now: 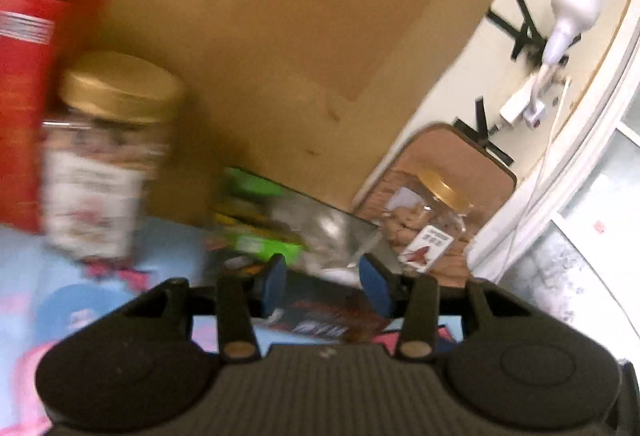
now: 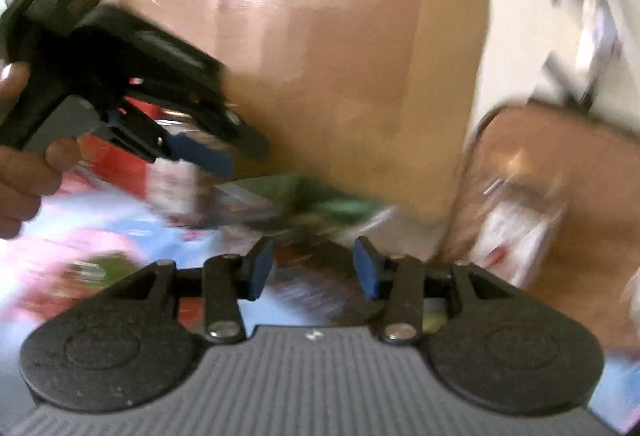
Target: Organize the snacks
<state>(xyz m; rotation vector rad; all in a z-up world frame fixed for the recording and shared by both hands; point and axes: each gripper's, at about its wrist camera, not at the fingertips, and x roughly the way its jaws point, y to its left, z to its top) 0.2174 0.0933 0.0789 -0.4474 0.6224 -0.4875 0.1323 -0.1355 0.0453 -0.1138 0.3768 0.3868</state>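
In the left wrist view my left gripper [image 1: 324, 286] stands open, with nothing pressed between its blue pads. A dark snack packet [image 1: 320, 322] lies on the cloth just beyond them. Behind it are green packets [image 1: 256, 220] and a silver packet [image 1: 324, 232]. A gold-lidded jar [image 1: 108, 156] stands blurred at the left, in front of a red tin [image 1: 24, 96]. A second gold-lidded jar [image 1: 428, 220] lies in a brown tray [image 1: 472, 160] at the right. My right gripper [image 2: 313, 268] is open above blurred packets. The left gripper [image 2: 200, 152] shows at its upper left, held by a hand [image 2: 20, 172].
A tall cardboard box [image 1: 280, 56] stands close behind the snacks. The table carries a blue and pink patterned cloth [image 1: 24, 256]. At the right are a white wall with black tape marks [image 1: 524, 24], a white lamp [image 1: 568, 8], a power strip [image 1: 516, 108] and a window sill.
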